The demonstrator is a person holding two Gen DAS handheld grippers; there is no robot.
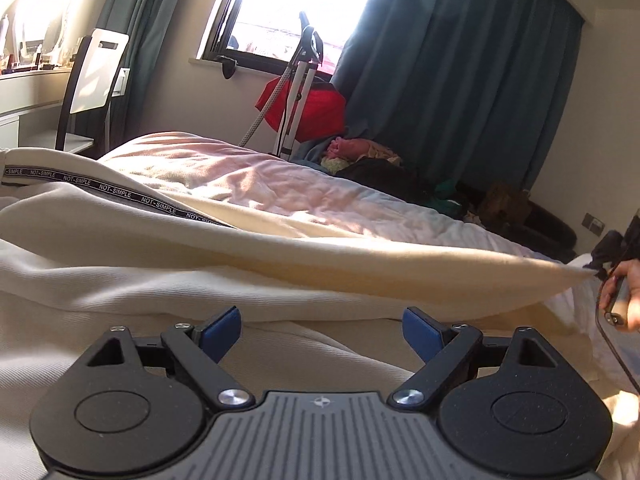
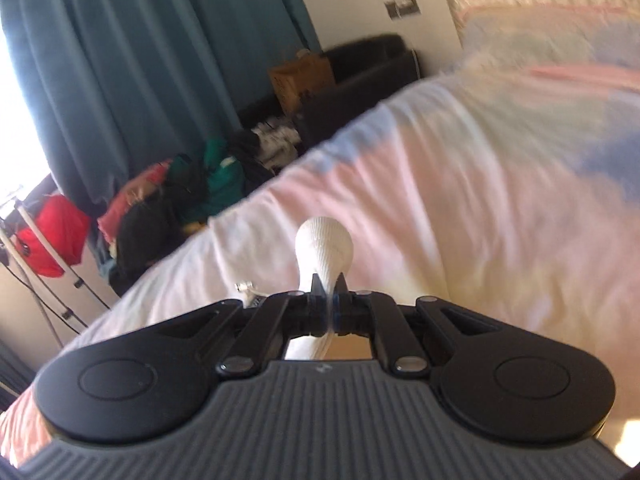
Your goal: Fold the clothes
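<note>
A cream garment (image 1: 168, 276) with a black "NOT-SIMPLE" tape stripe (image 1: 116, 192) lies spread on the bed. My left gripper (image 1: 322, 330) is open, its blue pads (image 1: 222, 332) low over the cream cloth, holding nothing. One edge of the garment is stretched out to the right, up to my right gripper (image 1: 600, 270) at the frame edge. In the right wrist view my right gripper (image 2: 328, 286) is shut on a ribbed white end of the garment (image 2: 324, 246), which bulges out beyond the fingertips above the bed.
The bed has a pink, blue and white duvet (image 2: 460, 184). Beyond it are a pile of clothes (image 2: 172, 196), a red bag (image 1: 308, 108) on a stand, teal curtains (image 1: 460, 72), a window, a chair (image 1: 92, 76) and a black sofa (image 2: 360, 72) with a cardboard box.
</note>
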